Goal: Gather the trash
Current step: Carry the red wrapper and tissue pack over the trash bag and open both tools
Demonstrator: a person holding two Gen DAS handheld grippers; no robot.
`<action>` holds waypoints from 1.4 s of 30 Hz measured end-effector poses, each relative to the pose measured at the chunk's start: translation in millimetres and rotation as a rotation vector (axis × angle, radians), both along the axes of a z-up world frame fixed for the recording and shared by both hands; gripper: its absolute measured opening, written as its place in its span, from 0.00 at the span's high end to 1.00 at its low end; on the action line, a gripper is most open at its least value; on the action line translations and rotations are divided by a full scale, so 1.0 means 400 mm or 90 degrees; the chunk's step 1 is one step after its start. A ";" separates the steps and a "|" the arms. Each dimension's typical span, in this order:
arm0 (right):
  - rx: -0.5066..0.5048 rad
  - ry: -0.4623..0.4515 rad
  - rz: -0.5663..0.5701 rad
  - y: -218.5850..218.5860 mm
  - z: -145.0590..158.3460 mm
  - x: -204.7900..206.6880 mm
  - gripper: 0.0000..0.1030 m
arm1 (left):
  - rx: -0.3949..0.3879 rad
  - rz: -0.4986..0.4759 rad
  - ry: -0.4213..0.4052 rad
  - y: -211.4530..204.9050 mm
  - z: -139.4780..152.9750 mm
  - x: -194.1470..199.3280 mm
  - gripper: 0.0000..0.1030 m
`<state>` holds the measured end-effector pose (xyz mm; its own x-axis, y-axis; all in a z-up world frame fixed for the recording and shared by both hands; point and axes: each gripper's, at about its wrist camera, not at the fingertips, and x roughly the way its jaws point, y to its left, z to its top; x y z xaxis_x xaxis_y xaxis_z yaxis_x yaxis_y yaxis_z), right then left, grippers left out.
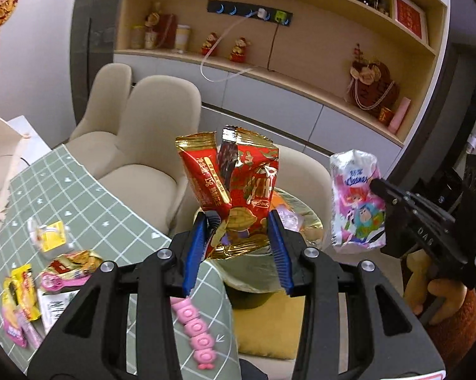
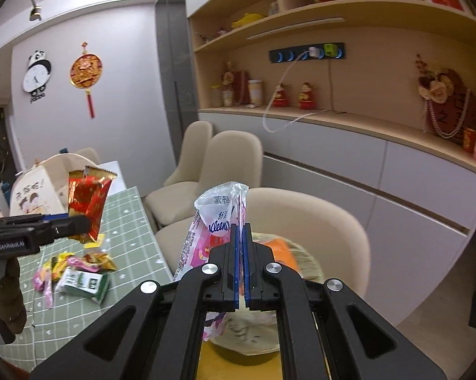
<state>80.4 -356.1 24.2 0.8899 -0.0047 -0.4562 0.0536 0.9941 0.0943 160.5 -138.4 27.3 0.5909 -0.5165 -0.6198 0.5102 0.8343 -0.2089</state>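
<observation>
left gripper pinches red snack wrapper over lined bin | right gripper clamped on tissue pack beside it | risk: light wrappers miss rim, fall on chair | more trash on table

A panda-shaped wall clock hangs left of a round red-and-gold tasselled ornament; right of that ornament, two red figurines stand on the wooden shelf.

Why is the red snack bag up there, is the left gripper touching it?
Touching. In the left wrist view the left gripper presses its blue fingers against both sides of the red snack bag.
</observation>
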 end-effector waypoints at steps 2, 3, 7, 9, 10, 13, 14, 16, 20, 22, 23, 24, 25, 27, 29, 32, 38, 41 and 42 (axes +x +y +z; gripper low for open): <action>-0.004 0.003 -0.010 -0.017 0.000 0.006 0.96 | 0.001 -0.007 0.008 -0.028 -0.016 0.019 0.64; -0.007 0.005 -0.017 -0.028 -0.002 0.010 0.96 | 0.003 -0.009 0.009 -0.036 -0.022 0.024 0.64; -0.006 0.012 -0.036 -0.066 -0.007 0.026 0.96 | 0.010 -0.020 0.021 -0.089 -0.051 0.054 0.64; -0.002 0.016 -0.046 -0.081 -0.012 0.035 0.96 | 0.014 -0.029 0.027 -0.112 -0.065 0.072 0.64; 0.000 0.018 -0.050 -0.089 -0.015 0.039 0.96 | 0.015 -0.031 0.029 -0.120 -0.069 0.078 0.64; 0.004 0.031 -0.059 -0.109 -0.029 0.065 0.96 | 0.017 -0.039 0.041 -0.147 -0.090 0.104 0.63; 0.003 0.036 -0.060 -0.110 -0.033 0.072 0.96 | 0.017 -0.041 0.049 -0.157 -0.100 0.116 0.63; 0.001 0.047 -0.063 -0.120 -0.045 0.090 0.96 | 0.017 -0.046 0.062 -0.174 -0.118 0.132 0.63; 0.002 0.067 -0.072 -0.141 -0.070 0.118 0.96 | 0.023 -0.059 0.085 -0.207 -0.155 0.167 0.63; 0.007 0.076 -0.081 -0.157 -0.081 0.132 0.96 | 0.025 -0.064 0.098 -0.226 -0.177 0.187 0.63; 0.011 0.081 -0.085 -0.164 -0.086 0.138 0.96 | 0.024 -0.066 0.106 -0.233 -0.188 0.197 0.63; 0.012 0.084 -0.086 -0.167 -0.088 0.141 0.96 | 0.020 -0.069 0.115 -0.240 -0.198 0.206 0.63; 0.009 0.086 -0.088 -0.170 -0.091 0.146 0.96 | 0.013 -0.074 0.127 -0.246 -0.211 0.216 0.63; 0.000 0.088 -0.092 -0.173 -0.094 0.153 0.96 | 0.003 -0.089 0.142 -0.260 -0.232 0.231 0.63; 0.000 0.091 -0.098 -0.181 -0.099 0.160 0.96 | -0.003 -0.119 0.159 -0.280 -0.261 0.247 0.63; 0.013 0.101 -0.102 -0.194 -0.113 0.175 0.96 | 0.000 -0.149 0.180 -0.306 -0.307 0.270 0.61; 0.008 0.114 -0.090 -0.186 -0.137 0.209 0.96 | -0.025 -0.134 0.207 -0.278 -0.341 0.311 0.48; 0.021 0.119 -0.063 -0.172 -0.150 0.242 0.96 | -0.050 -0.103 0.200 -0.229 -0.323 0.313 0.48; 0.024 0.123 -0.045 -0.158 -0.156 0.262 0.96 | -0.058 -0.091 0.194 -0.209 -0.313 0.312 0.48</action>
<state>185.1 -419.3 -38.1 0.7838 -0.0434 -0.6195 0.1437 0.9832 0.1128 285.5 -221.8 -98.1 0.3039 -0.6422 -0.7038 0.5231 0.7298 -0.4401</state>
